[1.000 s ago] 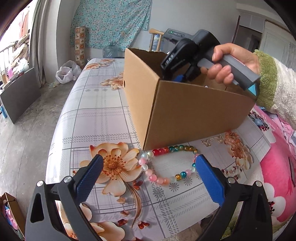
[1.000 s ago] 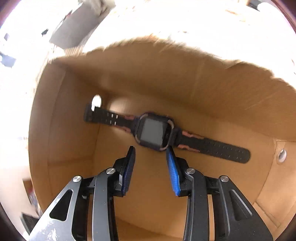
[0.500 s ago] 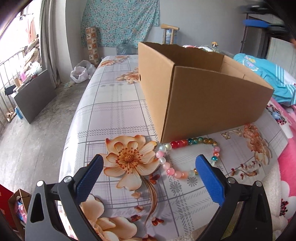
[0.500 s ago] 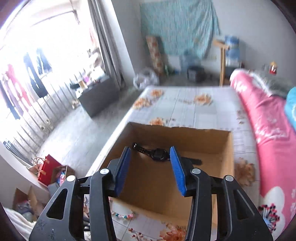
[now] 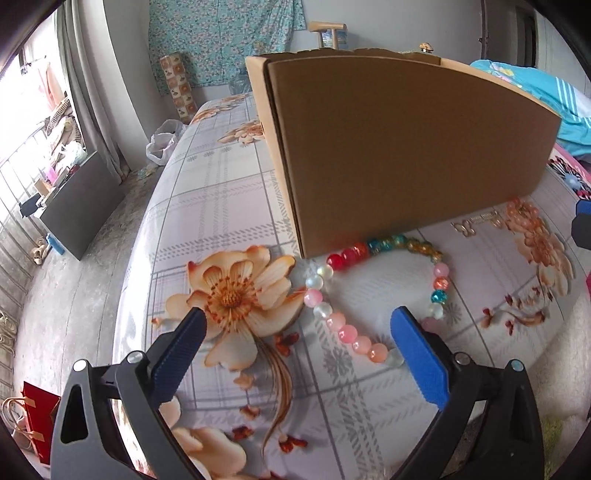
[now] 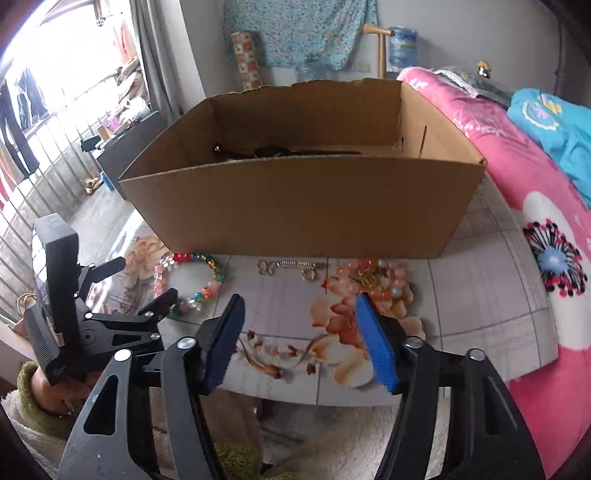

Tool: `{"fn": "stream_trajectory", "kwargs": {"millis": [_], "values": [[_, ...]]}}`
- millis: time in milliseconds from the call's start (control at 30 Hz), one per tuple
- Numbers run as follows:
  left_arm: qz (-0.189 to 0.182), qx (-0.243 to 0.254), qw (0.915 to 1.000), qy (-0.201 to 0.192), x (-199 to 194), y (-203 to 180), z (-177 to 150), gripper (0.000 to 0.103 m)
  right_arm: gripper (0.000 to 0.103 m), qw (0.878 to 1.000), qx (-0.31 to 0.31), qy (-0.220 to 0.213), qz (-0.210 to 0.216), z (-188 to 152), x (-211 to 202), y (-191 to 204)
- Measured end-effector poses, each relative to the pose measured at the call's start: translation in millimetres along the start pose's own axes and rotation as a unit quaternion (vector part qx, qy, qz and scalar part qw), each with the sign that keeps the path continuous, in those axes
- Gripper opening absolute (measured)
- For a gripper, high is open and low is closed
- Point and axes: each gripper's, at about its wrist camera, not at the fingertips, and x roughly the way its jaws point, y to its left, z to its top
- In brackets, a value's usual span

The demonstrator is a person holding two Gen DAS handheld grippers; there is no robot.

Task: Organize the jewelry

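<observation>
Daylight poured through a barred window [image 6: 44, 122] on the left beside grey curtains [image 5: 92, 92]. A teal flowered cloth [image 5: 225, 40] hung on the pale back wall [image 5: 406, 22], above a grey floor [image 5: 66, 295].

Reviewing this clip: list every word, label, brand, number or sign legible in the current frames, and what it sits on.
None can be read.
cardboard box: plain walls, no print.
water jug: its label is too blurred to read.
left gripper: no lettering legible on its body.
</observation>
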Motion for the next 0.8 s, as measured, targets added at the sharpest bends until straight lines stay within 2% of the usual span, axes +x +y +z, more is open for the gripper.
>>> {"fn": "stream_trajectory", "kwargs": {"millis": [67,133,167,267,400,500,667,800], "values": [[-0.007,-0.005,0.9999,0.006,-1.1,1.5,-3.2,0.098,0.076,1.000,-0.004,-0.009,-0.015,-4.3,-16.1,4.2],[-0.017,-0.017,0.9996,0.013,-0.3,5.0,-3.7,0.098,0.092,0.999,-0.021,-0.021,-0.044,-1.6,-18.0,7.4],[-0.024,-0.026,0.9992,0.018,0.7,7.3,-3.7,0.098,0.096,0.997,-0.032,-0.031,-0.058,0.0,-22.1,10.5],[-0.031,-0.033,0.9987,0.025,3.8,9.5,-1.1,0.098,0.095,0.993,-0.063,-0.051,-0.089,3.8,-27.8,22.6],[-0.026,-0.034,0.9984,0.036,4.2,8.1,4.1,0.098,0.095,0.985,-0.105,-0.052,-0.130,8.2,-24.2,39.8],[-0.028,-0.039,0.9980,0.040,3.8,8.9,3.5,0.098,0.095,0.986,-0.110,-0.056,-0.109,3.4,-30.2,39.1],[-0.037,-0.030,0.9986,0.024,3.1,9.4,-0.2,0.098,0.095,0.996,-0.044,-0.073,-0.015,6.4,-32.3,27.0],[-0.049,-0.022,0.9984,0.016,2.5,10.9,-2.0,0.098,0.095,0.997,-0.011,-0.081,0.009,9.4,-27.6,24.3]]}}
